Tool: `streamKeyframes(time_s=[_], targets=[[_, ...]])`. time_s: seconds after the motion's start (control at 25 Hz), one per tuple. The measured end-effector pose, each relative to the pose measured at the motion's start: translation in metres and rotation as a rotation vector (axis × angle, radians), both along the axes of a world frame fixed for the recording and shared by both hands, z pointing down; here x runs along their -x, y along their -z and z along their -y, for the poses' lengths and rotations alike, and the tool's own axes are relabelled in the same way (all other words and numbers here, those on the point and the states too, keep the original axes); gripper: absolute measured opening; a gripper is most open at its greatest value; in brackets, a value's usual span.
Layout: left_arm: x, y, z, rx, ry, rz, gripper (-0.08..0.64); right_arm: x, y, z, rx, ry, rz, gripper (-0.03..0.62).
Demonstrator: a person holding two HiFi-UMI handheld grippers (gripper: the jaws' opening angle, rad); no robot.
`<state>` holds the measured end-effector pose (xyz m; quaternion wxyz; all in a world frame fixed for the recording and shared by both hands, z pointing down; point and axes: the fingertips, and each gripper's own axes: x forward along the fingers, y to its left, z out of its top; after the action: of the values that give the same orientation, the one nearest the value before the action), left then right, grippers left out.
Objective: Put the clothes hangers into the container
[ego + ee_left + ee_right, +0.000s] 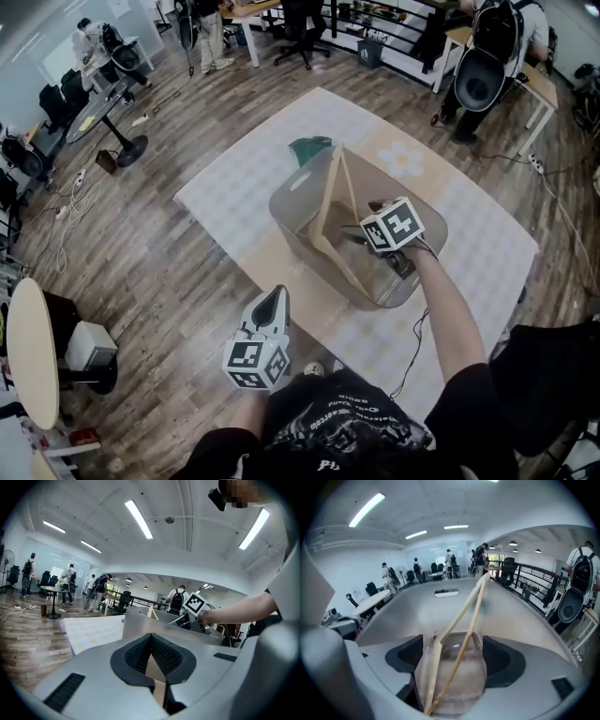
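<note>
A grey see-through container (300, 202) stands on a pale mat, with wooden clothes hangers (336, 211) leaning upright inside it. My right gripper (366, 236) reaches over the container's near right rim. In the right gripper view its jaws (457, 656) stand wide apart, and a wooden hanger (461, 620) runs between them without touching either pad. The container's far wall (440, 606) fills the background there. My left gripper (278, 298) hangs near my body, in front of the mat. Its pads (151, 637) meet at the tips with nothing between them, and the container (140, 623) lies ahead of it.
The pale patterned mat (234, 187) lies on a wood floor. A teal object (309, 148) sits just behind the container. A round table (33, 352) is at the left edge. People, office chairs and desks line the far side, including a person with a backpack (487, 56).
</note>
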<state>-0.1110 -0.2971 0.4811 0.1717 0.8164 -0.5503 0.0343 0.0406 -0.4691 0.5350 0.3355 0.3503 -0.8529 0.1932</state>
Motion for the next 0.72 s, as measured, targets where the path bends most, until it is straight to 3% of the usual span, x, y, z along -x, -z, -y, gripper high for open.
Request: streamKeyframes(time_s=[0.16, 0.48, 0.72], targets=[[-0.004, 0.007, -0.008, -0.016, -0.009, -0.005, 0.02, 0.011, 0.055, -0.014, -0.085, 0.013, 0.156, 0.397], [-0.006, 0.028, -0.023, -0.006, 0.008, -0.012, 0.02, 0.013, 0.166, -0.064, -0.315, 0.061, 0.314, 0.356], [-0.007, 0.037, -0.037, -0.057, 0.001, -0.029, 0.02, 0.007, 0.197, -0.117, -0.435, 0.047, 0.434, 0.354]])
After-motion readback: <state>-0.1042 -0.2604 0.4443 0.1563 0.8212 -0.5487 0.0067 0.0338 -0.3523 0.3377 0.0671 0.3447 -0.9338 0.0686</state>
